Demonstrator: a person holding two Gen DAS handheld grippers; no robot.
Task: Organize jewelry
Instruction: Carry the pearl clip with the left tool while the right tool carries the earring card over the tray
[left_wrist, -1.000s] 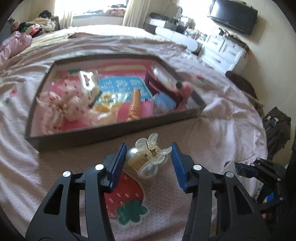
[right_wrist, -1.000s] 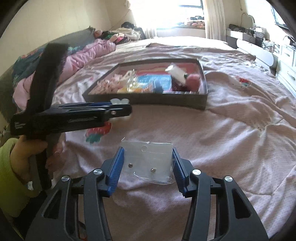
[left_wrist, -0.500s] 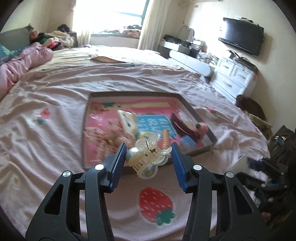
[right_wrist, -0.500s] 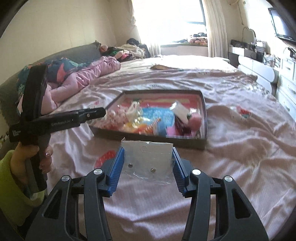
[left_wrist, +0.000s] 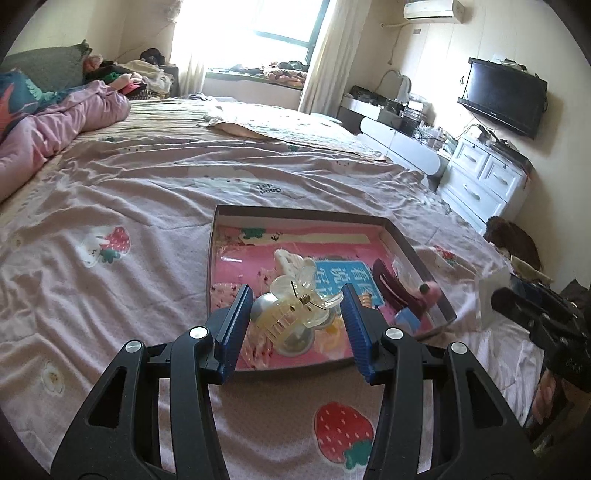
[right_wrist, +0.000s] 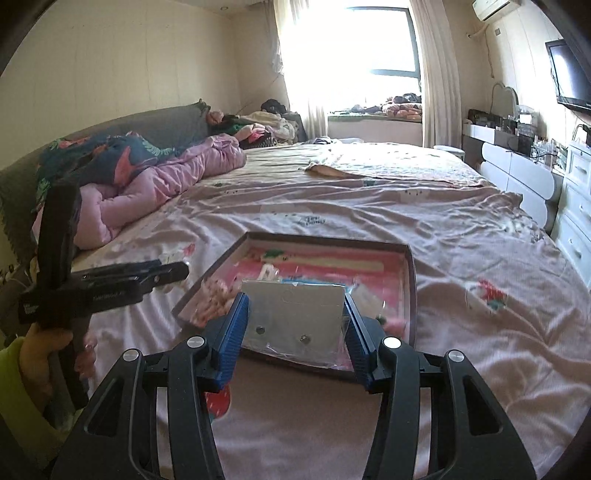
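- Fingers of the left gripper (left_wrist: 295, 321), blue-padded and ribbed, are clamped on a translucent cream plastic claw hair clip (left_wrist: 293, 314); its spring hinge faces up and its long axis runs across the gap from pad to pad.
- Fingers of the right gripper (right_wrist: 297, 325) are closed on the side edges of a clear plastic sleeve holding a grey card with two stud earrings (right_wrist: 295, 314), the card standing roughly upright and facing the camera.
- Straight ahead of both loads, and below them, lies the shallow dark-rimmed cardboard box with a pink printed floor (left_wrist: 402, 236); both items appear held over its near edge, so the coming move is most likely a short forward-and-down placement.
- Neither arm is clearly the nearer: each wrist view shows its item overlapping the box's near rim.
- Inside the box already: a white hair clip (left_wrist: 286, 258), a dark maroon hair clip (left_wrist: 388, 284) towards the right wall, and pale floral fabric pieces at the near left; free floor shows mainly at the far side.
- Box rests on a wrinkled pink bedsheet printed with strawberries (left_wrist: 110, 206), a soft surface, so it may tip if pressed.
- Beyond: a pink quilt (right_wrist: 166, 181) on the left, a bright window, a white dresser (left_wrist: 484, 177) and a wall-mounted television (left_wrist: 502, 98).
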